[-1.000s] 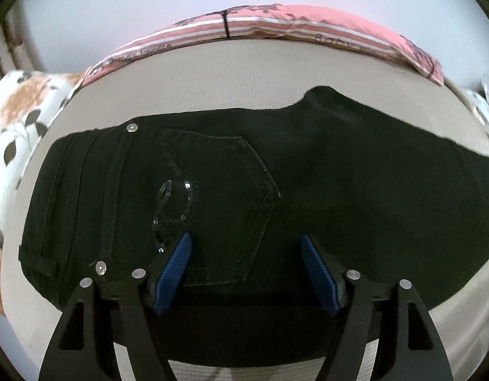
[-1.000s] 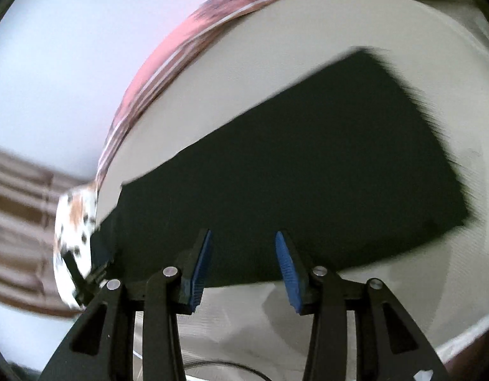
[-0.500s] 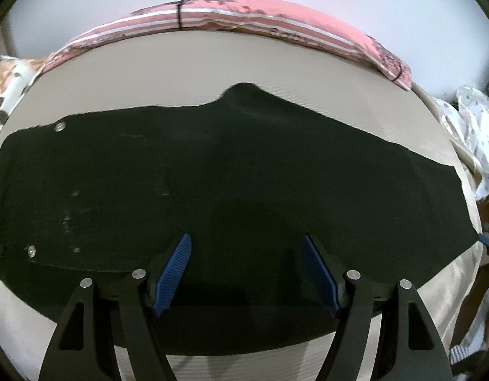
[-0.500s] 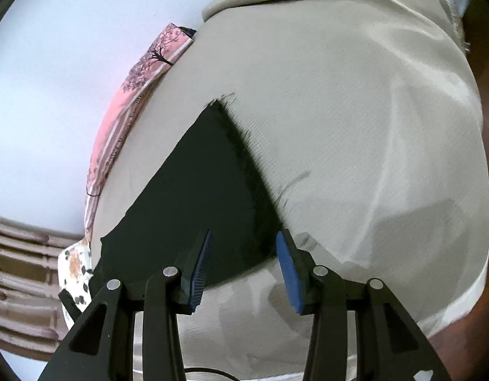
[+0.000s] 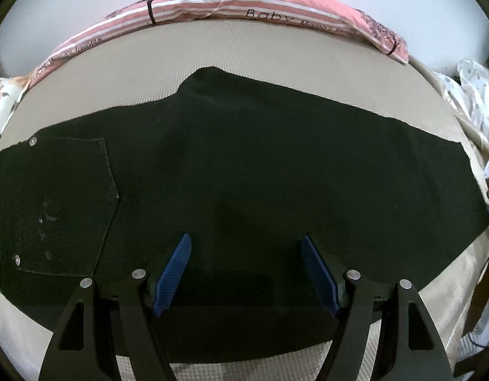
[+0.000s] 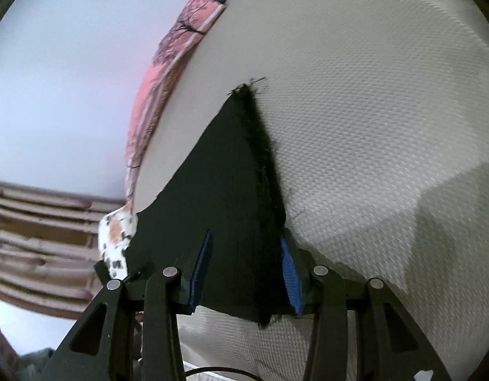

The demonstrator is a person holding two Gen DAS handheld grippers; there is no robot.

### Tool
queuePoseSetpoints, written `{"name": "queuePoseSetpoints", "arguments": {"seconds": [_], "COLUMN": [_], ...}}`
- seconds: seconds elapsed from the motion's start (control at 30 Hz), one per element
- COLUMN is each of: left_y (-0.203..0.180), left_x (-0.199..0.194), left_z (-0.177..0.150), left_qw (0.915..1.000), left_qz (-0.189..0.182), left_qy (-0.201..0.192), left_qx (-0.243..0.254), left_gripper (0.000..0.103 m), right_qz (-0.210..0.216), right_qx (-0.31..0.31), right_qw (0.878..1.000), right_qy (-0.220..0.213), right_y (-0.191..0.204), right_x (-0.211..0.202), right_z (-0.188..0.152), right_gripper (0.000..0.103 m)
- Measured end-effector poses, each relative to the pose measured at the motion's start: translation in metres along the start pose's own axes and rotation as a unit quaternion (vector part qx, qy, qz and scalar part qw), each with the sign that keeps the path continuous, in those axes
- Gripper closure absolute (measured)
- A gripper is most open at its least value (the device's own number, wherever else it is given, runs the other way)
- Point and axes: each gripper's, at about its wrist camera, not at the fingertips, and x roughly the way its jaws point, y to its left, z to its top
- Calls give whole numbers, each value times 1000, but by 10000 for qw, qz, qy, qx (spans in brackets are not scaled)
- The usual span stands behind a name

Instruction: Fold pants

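the beige mattress fills the ground ahead of both sets of fingers, and the black pants lie flat across it as one long strip beyond the left fingers, apparently already doubled leg over leg, so i judge the lengthwise fold done and the crosswise folds left. the left gripper hovers wide open over the near edge, holding nothing. the right gripper is open less wide, the frayed hem end lying between its fingers, contact unclear and not yet pinched.
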Motion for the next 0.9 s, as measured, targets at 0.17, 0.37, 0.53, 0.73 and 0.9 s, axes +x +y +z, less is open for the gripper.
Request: {"name": "queuePoseSetpoints", "arguments": {"seconds": [0.17, 0.37, 0.53, 0.73, 0.9], "left_y": [-5, -5, 4, 29, 59], "left_x": [3, 3, -3, -34, -55], "left_z": [0, -2, 4, 11, 10], "left_qw": [9999, 9997, 9999, 9985, 9971], "left_qz": [98, 126, -61, 1, 136], "left_qy": [-54, -157, -147, -522, -644], "left_qx": [6, 113, -20, -186, -384], "left_gripper": [30, 28, 28, 28, 28], "right_qz": [137, -241, -124, 260, 336], "right_qx": [-21, -47, -32, -235, -528], "right_qw": [9999, 9996, 9993, 9993, 9974], "right_qy": [87, -122, -359, -126, 360], "right_y": [2, 21, 65, 144, 198], "right_x": [22, 33, 36, 83, 147], "right_z": [4, 3, -6, -13, -22], "right_gripper": [89, 94, 95, 95, 95]}}
